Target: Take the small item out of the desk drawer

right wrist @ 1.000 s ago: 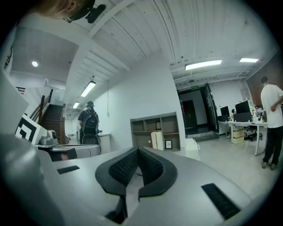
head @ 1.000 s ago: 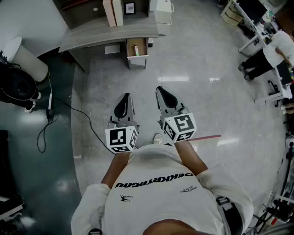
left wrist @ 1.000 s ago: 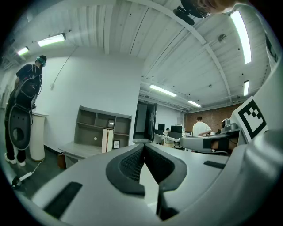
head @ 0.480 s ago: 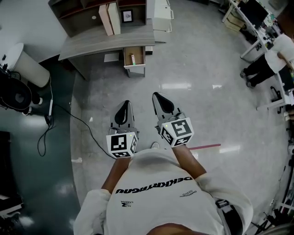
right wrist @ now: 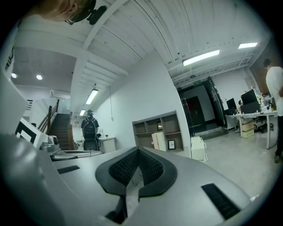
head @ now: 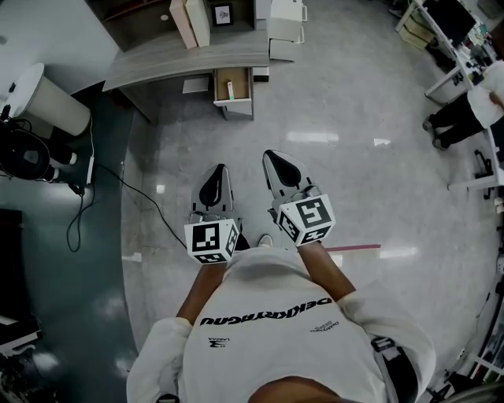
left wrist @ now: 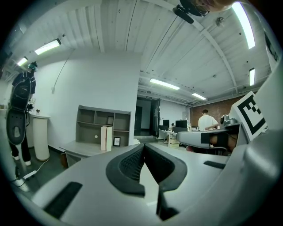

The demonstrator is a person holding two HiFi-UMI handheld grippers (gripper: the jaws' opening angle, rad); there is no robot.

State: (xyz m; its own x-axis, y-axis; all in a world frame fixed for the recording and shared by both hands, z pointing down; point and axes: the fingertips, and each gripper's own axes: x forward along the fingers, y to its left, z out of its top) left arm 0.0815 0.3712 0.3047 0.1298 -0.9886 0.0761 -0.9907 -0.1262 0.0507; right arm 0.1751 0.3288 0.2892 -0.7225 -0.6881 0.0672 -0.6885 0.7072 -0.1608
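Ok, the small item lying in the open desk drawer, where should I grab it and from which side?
Probably mid-length, jaws across its narrow width, coming from above: the small item lies flat, lengthwise in the open drawer, whose walls block the sides. Finer shape is too small to tell.

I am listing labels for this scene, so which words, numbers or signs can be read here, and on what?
White shirt: one large black printed word, upside down here, not surely readable; two small prints beside it, too small.
Left hand-held gripper and right hand-held gripper: square markers only, no words.
Framed picture: too small to read.
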